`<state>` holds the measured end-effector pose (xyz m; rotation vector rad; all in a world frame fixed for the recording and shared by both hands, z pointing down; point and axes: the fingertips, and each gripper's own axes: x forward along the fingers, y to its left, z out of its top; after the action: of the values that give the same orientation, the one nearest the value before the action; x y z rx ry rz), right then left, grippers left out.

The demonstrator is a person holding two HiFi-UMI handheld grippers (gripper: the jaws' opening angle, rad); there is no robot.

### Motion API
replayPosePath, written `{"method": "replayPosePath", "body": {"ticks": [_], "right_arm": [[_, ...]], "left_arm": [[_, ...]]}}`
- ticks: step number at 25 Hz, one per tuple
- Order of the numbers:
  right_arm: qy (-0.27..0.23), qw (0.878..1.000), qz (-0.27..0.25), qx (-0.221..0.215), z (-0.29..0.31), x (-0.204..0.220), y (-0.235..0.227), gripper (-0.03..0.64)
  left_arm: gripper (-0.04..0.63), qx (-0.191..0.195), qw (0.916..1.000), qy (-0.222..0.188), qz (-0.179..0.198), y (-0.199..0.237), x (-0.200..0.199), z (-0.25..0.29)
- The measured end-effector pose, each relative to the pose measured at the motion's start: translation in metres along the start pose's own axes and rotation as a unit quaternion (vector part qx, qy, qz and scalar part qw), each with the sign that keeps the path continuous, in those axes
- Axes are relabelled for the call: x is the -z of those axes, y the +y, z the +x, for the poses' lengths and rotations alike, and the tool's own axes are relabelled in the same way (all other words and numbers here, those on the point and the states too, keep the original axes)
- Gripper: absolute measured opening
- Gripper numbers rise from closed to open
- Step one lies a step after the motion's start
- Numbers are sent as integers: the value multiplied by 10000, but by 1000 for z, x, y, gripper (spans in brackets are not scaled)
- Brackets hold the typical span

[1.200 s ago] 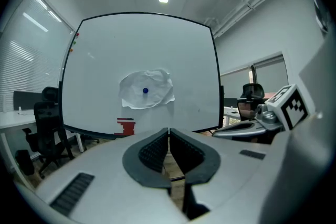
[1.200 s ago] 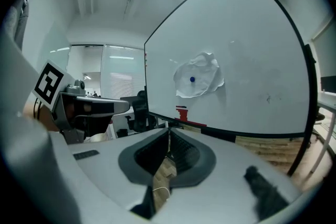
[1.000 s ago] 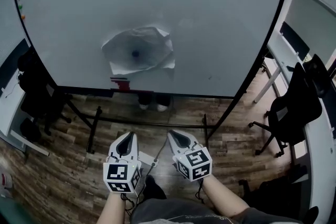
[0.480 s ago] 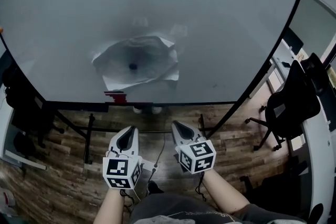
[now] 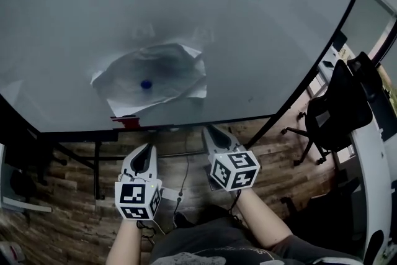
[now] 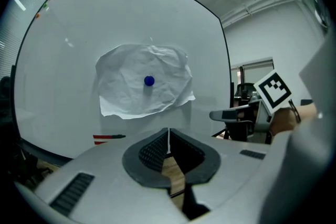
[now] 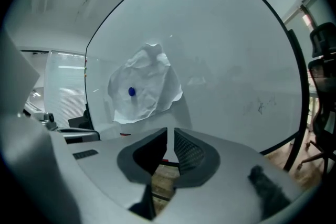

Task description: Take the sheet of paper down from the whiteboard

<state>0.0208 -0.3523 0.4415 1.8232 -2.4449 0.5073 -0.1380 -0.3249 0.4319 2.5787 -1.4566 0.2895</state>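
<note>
While both my tongs hang short of the whiteboard (image 5: 260,22), neither has anything in it. The left tongs (image 5: 146,152) are clenched with the pads meeting, and the right tongs (image 5: 211,134) are clenched too, with only a hairline slit between the jaws.

The sheet of paper (image 5: 162,68) is on the lower part of the board. It is crumpled and lies wider than it is tall, so its long axis runs across the board. A blue magnet (image 5: 146,84) pins it near its middle. A red marker (image 5: 127,121) lies on the ledge just under its lower left corner.

From the head view the sheet lies ahead of and above both tongs. The left tongs sit almost straight below its lower edge, while the right tongs stand beyond its lower right corner (image 5: 201,93). The left gripper view shows the sheet (image 6: 126,92) a little left of my line of aim, and in the right gripper view it (image 7: 149,76) also sits off to the left.

I judge the left hand nearer the magnet and the right hand nearer that loose corner. Both must open and reach up and forward.
</note>
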Motion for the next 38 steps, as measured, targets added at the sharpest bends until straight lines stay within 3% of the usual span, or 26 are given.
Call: {"method": "replayPosePath", "body": {"ticks": [4,6,8,21,25,29,38], "right_arm": [[-179,9997,45,-136,14,-16,-3,40],[-215,9993,115,-267,24,-22,-4,108],[-219,9990,148,-368,32,-27,-6,124],[-294,9948,181,-955,66,-63,-12,137],[-286,9950,134,-945,67,-62,-15,116],[-237,9957,68,-898,70,-61,-16,37],[-201,9944,28,-1035,72,-63,-14,25]], "left_arm": [[21,-60,10000,10,-26,-1,-2,9],[21,-140,9999,6,-21,-1,-5,16],[21,-246,9997,1,-1,-2,-9,21],[21,-863,9960,-201,-97,9,-35,45],[21,-959,9950,-284,-58,15,-42,48],[21,-1016,9942,-353,11,23,-52,52],[35,-1125,9897,-822,331,31,-90,66]]}}
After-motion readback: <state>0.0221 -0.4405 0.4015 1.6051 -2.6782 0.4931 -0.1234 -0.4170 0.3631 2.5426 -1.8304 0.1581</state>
